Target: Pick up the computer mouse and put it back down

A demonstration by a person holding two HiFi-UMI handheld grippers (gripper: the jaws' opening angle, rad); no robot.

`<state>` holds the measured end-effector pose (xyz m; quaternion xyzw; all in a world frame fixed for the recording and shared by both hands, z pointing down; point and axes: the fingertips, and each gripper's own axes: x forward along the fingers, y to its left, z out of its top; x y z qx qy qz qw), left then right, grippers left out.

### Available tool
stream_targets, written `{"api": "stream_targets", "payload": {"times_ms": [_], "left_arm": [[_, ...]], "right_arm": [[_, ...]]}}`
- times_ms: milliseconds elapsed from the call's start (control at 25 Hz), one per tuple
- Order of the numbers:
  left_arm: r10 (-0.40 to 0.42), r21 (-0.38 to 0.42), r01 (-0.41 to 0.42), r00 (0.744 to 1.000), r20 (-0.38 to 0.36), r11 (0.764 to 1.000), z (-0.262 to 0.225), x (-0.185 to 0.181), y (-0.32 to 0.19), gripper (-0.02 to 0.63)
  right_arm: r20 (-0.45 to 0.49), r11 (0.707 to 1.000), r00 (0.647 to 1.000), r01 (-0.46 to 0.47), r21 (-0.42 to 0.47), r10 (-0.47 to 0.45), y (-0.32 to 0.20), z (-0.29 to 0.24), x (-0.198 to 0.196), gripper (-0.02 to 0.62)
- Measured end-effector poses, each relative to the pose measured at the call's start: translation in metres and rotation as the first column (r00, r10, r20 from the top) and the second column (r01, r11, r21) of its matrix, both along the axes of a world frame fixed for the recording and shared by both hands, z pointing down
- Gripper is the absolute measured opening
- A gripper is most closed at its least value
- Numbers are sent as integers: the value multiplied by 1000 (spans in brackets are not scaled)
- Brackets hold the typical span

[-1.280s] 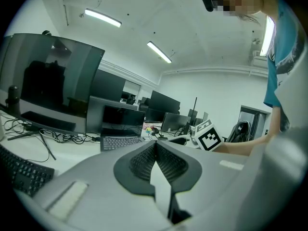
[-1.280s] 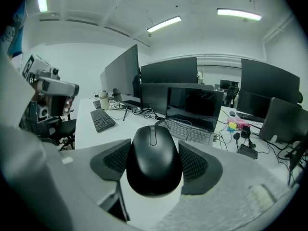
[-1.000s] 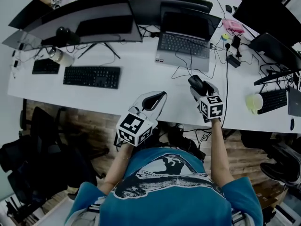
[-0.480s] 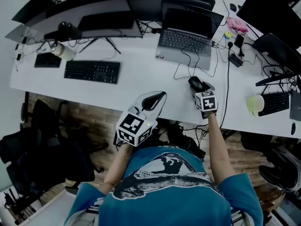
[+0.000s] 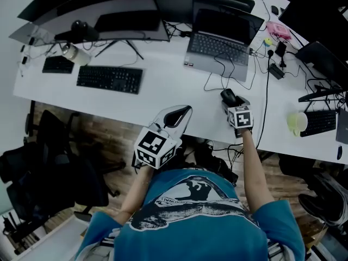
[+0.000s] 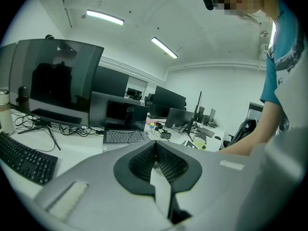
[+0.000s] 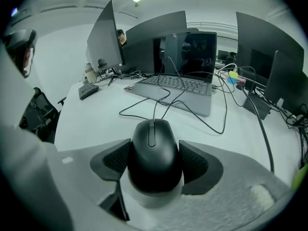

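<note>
Black mouse [image 7: 153, 150] clamped between the pads of the right gripper [image 5: 232, 100], one pad on each flank, scroll wheel facing away. Located over the front part of the white desk [image 5: 163, 86], near the laptop [image 5: 220, 50], with cable [image 7: 156, 109] running toward it. Touching the desk or raised off it: cannot tell. Left gripper [image 6: 155, 148] clenched on nothing, pads pressed together, held at the desk's front edge, well apart from the mouse.
</note>
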<state>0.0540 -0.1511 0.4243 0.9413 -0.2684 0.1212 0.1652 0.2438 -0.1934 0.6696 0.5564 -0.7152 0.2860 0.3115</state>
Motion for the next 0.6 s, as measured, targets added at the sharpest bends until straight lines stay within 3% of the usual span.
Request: {"api": "stream_targets", "payload": {"times_ms": [240,600], "left_arm": [[16,-2,-16,1000,-5,1000,1,0,0,12],[32,-11,-33,999,-16,999,3,-7,-7,12]], "right_arm": [[45,1000,999,-29,13,28,0,-11,0,310],[157,980,987,-50,195,19,-2,-88,-26,284]]}}
